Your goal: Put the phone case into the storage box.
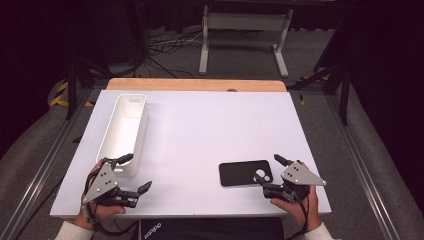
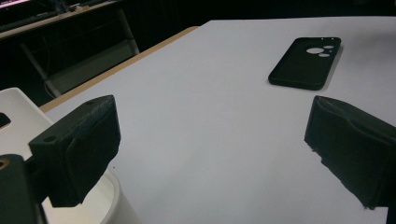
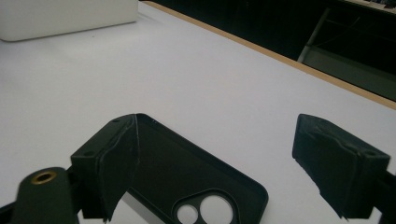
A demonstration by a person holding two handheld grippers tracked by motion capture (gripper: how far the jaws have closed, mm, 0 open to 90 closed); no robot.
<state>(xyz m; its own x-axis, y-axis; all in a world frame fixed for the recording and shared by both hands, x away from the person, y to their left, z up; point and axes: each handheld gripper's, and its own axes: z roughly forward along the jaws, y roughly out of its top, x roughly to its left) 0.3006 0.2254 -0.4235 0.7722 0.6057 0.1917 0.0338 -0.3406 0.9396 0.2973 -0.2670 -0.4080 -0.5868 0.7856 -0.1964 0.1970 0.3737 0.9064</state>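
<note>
A black phone case (image 1: 242, 173) lies flat on the white table (image 1: 200, 125), inner side up, with its camera cut-out toward the right. My right gripper (image 1: 271, 174) stands open at that camera end. In the right gripper view the case (image 3: 187, 172) lies low between the wide-apart jaws of the right gripper (image 3: 219, 163), and the left jaw overlaps its edge; no pad presses on it. My left gripper (image 1: 136, 172) is open and holds nothing, near the table's front left, just by the white bin. From the left gripper (image 2: 210, 154) the case (image 2: 306, 63) lies farther off.
A long white bin (image 1: 125, 131) stands at the left of the table, and its near end is beside the left gripper (image 2: 109, 200). A wooden strip (image 1: 195, 84) runs along the table's far edge. Beyond it are a metal stand (image 1: 245, 30) and cables on the floor.
</note>
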